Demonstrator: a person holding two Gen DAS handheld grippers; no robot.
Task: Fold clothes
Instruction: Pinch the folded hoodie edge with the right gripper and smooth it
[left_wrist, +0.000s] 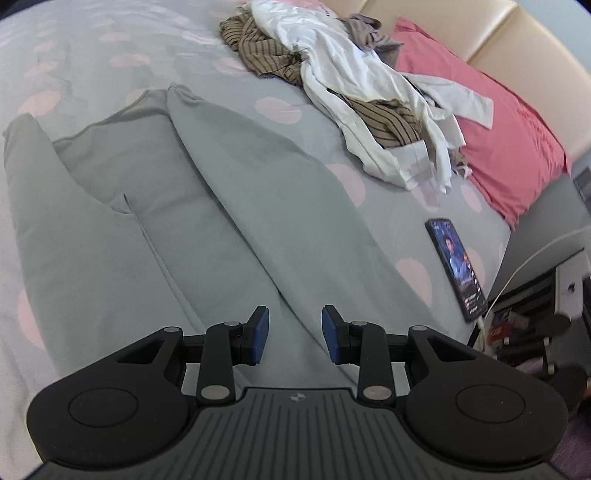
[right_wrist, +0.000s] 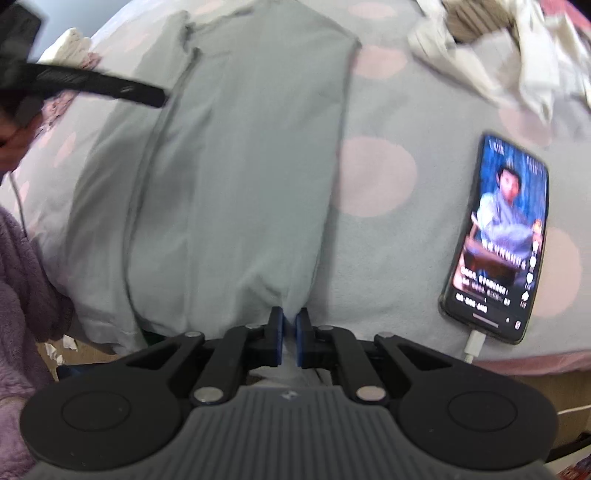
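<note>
Grey bedsheet (left_wrist: 303, 92) with pink dots carries a pale grey-green garment (right_wrist: 236, 177), folded lengthwise, smooth, left of the phone (right_wrist: 498, 240). Right tool (right_wrist: 289, 328) pinches its near hem; left tool (left_wrist: 295, 334) hovers spread above it. Unfolded clothes (left_wrist: 351, 74) lie beyond.

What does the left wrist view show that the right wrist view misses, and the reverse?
Only the left wrist view: the pink pillow, the beige headboard and the open left claw above the cloth. Only the right wrist view: the right claw pinching the garment's near edge, and a purple fleece sleeve. Both: the grey-green garment, the lit phone and the unfolded clothes pile.
</note>
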